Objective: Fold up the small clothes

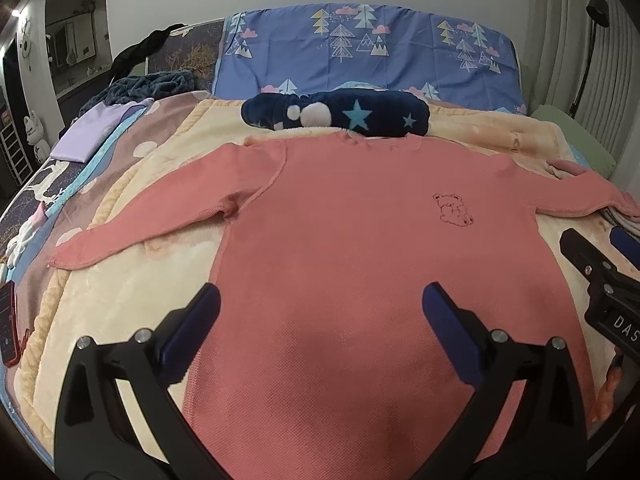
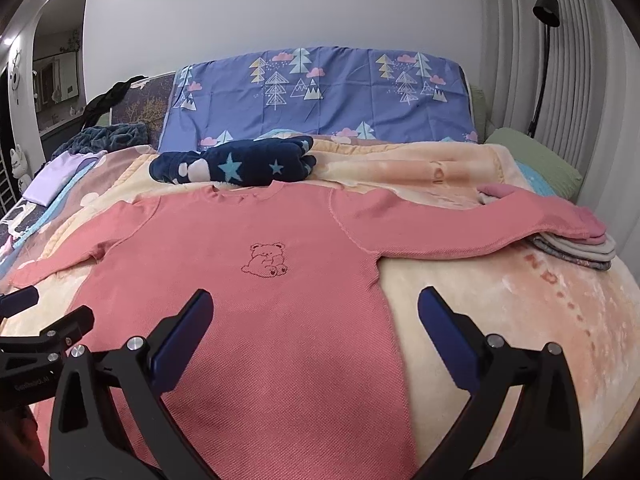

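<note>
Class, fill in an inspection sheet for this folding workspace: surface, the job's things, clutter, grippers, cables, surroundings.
Surface: bed covered by a peach blanket.
Job's things: pink top spread flat, sleeves out, bear outline on the chest; its right sleeve end rests on a stack of folded cloths.
Clutter: navy star garment at the collar; lilac cloth; phone at the bed edge.
Grippers: left gripper and right gripper open, empty, over the hem.
Cables: nothing seen.
Surroundings: tree-print pillow, floor lamp, curtain.
</note>
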Demonstrator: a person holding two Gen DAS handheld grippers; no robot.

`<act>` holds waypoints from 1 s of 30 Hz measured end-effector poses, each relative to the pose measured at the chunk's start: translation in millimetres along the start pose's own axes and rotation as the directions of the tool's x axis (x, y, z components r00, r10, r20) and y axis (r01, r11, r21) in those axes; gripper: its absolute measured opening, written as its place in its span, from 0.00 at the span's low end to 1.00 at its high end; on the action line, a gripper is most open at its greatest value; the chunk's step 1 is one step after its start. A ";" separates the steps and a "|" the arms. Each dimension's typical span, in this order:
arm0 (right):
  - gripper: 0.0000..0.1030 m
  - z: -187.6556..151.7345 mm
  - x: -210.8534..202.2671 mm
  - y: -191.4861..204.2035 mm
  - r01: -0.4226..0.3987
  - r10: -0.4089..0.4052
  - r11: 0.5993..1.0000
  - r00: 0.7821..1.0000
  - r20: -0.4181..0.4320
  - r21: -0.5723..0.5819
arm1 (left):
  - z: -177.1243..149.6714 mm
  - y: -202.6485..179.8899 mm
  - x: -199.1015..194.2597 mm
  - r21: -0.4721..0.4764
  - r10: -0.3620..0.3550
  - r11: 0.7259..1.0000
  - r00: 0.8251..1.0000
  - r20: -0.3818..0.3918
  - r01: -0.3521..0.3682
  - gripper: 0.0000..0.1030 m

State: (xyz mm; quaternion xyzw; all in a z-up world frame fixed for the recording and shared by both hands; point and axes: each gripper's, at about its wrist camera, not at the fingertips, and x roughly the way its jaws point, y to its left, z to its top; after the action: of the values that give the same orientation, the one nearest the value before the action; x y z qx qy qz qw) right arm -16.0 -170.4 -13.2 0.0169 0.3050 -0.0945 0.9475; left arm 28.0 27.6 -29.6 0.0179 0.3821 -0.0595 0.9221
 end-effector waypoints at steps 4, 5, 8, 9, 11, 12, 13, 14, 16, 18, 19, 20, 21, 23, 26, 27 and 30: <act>0.99 -0.6 8.1 1.4 0.004 -0.005 1.000 0.999 -0.045 -0.014 | 0.1 2.4 3.0 -0.006 0.001 1.000 1.000 -0.004 -0.001 0.98; 0.99 -1.0 9.7 1.1 0.002 -0.003 1.000 0.998 -0.056 -0.011 | 0.0 2.9 3.8 -0.007 0.001 1.000 1.000 -0.005 -0.001 0.98; 0.99 -2.2 13.4 2.4 -0.021 0.021 1.000 0.997 -0.074 -0.006 | -0.4 3.3 5.5 -0.007 -0.006 1.000 1.000 -0.007 0.006 0.98; 0.99 -2.2 13.0 2.4 -0.017 0.017 1.000 0.998 -0.067 -0.003 | -0.2 3.1 5.5 -0.008 -0.006 1.000 1.000 -0.007 0.006 0.98; 0.96 -2.3 11.8 2.0 -0.012 0.012 1.000 0.999 -0.048 0.001 | -0.2 3.7 6.2 -0.010 -0.011 1.000 1.000 -0.008 0.011 0.98; 0.87 -1.8 11.9 2.3 -0.011 0.011 1.000 0.999 -0.047 0.001 | -0.2 4.7 6.5 -0.012 -0.014 1.000 1.000 -0.006 0.014 0.98; 0.75 -1.1 12.8 1.8 -0.003 0.003 1.000 0.999 -0.050 0.003 | -0.3 6.4 6.6 -0.016 -0.018 1.000 1.000 -0.002 0.018 0.98; 0.69 -0.4 13.9 0.9 0.003 -0.002 1.000 0.999 -0.053 0.008 | -0.3 9.2 6.1 -0.024 -0.024 0.999 1.000 0.009 0.024 0.91; 0.50 0.6 17.2 -0.9 0.001 0.000 1.000 0.998 -0.068 0.014 | 0.2 18.3 7.9 -0.036 -0.045 0.998 0.999 0.017 0.046 0.62; 0.37 0.9 18.7 -1.1 -0.012 0.012 1.000 0.997 -0.072 0.006 | 0.3 35.2 15.2 -0.075 -0.083 0.994 0.996 -0.012 0.082 0.36; 0.33 0.3 19.2 -0.3 -0.018 0.018 1.000 0.997 -0.070 -0.005 | -0.3 48.2 20.1 -0.118 -0.106 0.988 0.994 -0.031 0.101 0.27; 0.31 -0.2 19.7 0.7 -0.024 0.023 1.000 0.997 -0.070 -0.018 | -2.1 66.0 26.1 -0.175 -0.127 0.978 0.991 -0.051 0.116 0.23; 0.30 -0.8 20.4 1.7 -0.031 0.029 0.999 0.997 -0.070 -0.028 | -5.4 87.0 31.6 -0.234 -0.133 0.966 0.989 -0.066 0.114 0.23; 0.30 -1.3 22.2 2.8 -0.057 0.054 0.998 0.996 -0.077 -0.033 | -11.5 124.2 38.9 -0.326 -0.106 0.942 0.991 -0.080 0.075 0.22; 0.30 -2.5 27.0 3.6 -0.107 0.104 0.994 0.989 -0.109 -0.023 | -20.9 188.8 47.8 -0.468 -0.053 0.884 0.994 -0.093 0.004 0.22; 0.30 -2.7 28.3 4.6 -0.115 0.112 0.993 0.987 -0.117 -0.022 | -23.7 207.1 50.5 -0.511 -0.040 0.860 0.994 -0.098 -0.016 0.22; 0.30 -3.2 31.4 8.2 -0.135 0.130 0.990 0.983 -0.133 -0.028 | -32.0 268.6 65.4 -0.646 -0.040 0.762 0.993 -0.114 -0.044 0.22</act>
State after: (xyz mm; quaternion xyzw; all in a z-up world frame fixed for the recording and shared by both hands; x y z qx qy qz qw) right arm 8.7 -167.4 -34.3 0.0260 0.3663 -0.0243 0.9298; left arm 84.5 290.4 -101.8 -0.2971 0.4341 0.0780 0.8469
